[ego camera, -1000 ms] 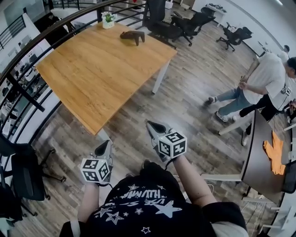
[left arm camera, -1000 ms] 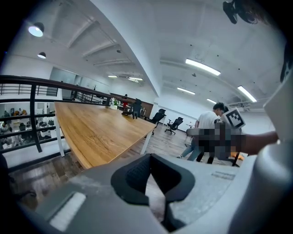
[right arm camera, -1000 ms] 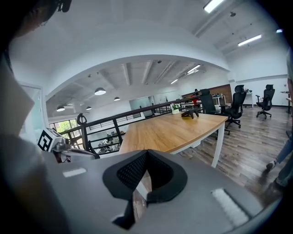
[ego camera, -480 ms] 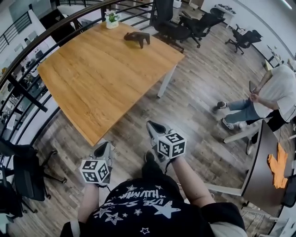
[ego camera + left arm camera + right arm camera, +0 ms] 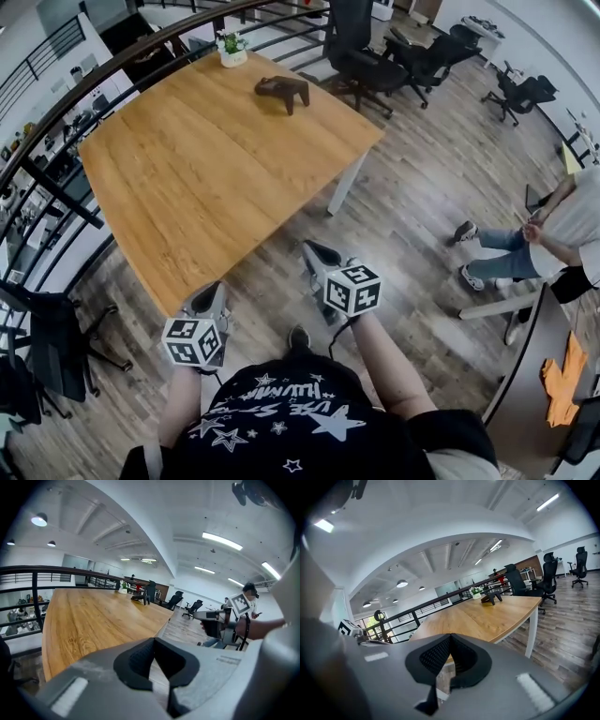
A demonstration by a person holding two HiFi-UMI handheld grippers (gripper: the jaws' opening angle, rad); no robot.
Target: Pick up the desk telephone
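Observation:
The desk telephone is a dark object on the far part of a wooden table, near the back edge. It shows small in the left gripper view and in the right gripper view. My left gripper is shut and empty, just off the table's near corner. My right gripper is shut with nothing in it, over the floor beside the table's near right edge. Both point toward the table, far short of the telephone. The closed pads show in each gripper view, left and right.
A small potted plant stands at the table's far edge. Black office chairs stand behind the table, and another at the left. A dark railing runs along the left. A person sits at the right by another desk.
The table has come nearer and lower in the head view as both grippers advanced toward its near edge. The seated person slid toward the right border. Both grippers stay shut.

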